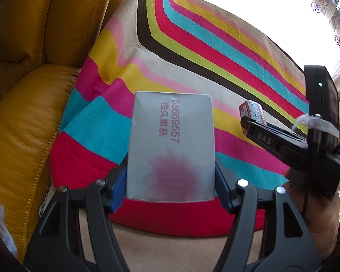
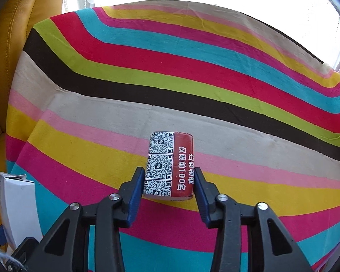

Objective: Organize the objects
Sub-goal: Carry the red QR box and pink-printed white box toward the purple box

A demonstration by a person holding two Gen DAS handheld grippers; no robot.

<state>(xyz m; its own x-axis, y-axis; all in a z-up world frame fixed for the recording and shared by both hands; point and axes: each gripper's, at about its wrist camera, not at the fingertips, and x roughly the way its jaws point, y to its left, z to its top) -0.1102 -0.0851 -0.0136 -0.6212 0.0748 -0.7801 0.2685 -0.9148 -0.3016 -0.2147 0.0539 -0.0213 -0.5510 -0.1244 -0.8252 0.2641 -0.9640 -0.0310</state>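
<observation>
Left wrist view: left gripper [image 1: 170,176] clamped on the grey box [image 1: 172,145], pads on both long sides near its near end. The far end sticks out well past the fingertips, above the striped cloth [image 1: 192,52]. Yellow sofa [image 1: 27,90] at left. At right, the right gripper [image 1: 252,122] sits over the red pack [image 1: 252,111], a hand [image 1: 314,206] behind it.

Right wrist view: right gripper [image 2: 168,183] has the red pack [image 2: 170,165] between its blue pads, both look pressed on its sides, so I read it as gripped. Pack looks to rest on the cloth [image 2: 170,68]; can't tell from here if it's lifted. Grey box [image 2: 16,206] shows at the near left edge.

Risks:
- Pack is soft, held only at its near end; a quick lift could let it pivot or slide out.
- Box is held near its near end, so it could tip forward if tilted further.
- Cloth is loose and wrinkled; dragging either item could bunch it.
- Grippers are near each other; box and pack could collide.
</observation>
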